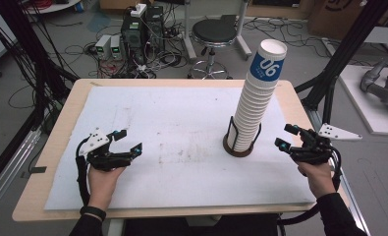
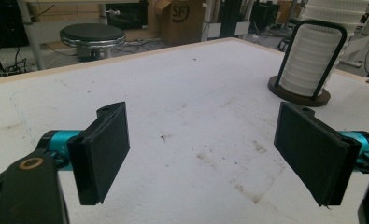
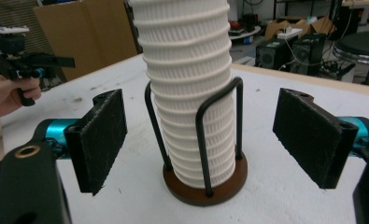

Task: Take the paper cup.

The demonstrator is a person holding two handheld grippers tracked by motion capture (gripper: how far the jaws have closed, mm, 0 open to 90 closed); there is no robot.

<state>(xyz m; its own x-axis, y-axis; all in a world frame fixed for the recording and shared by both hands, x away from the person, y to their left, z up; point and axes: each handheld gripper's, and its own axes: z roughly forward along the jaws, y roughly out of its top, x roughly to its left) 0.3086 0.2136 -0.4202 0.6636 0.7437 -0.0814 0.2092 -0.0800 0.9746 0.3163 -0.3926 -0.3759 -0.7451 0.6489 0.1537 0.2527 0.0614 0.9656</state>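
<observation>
Just 1 cup stack [image 1: 254, 101], 2 grippers open.

Even indoor light, soft shadows, slightly soft focus

The high view is looking down from above; both gripper views are sitting low, sharing the cup stack [image 1: 254, 110] [image 2: 313, 51] [image 3: 191, 93], near at twelve o'clock for the right, far at two o'clock for the left.

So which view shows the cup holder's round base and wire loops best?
The right gripper view: the cup holder sits close, with its brown base and black loops around the stack of paper cups clear. The high view shows it small; the left gripper view shows it far off, at the edge.
</observation>
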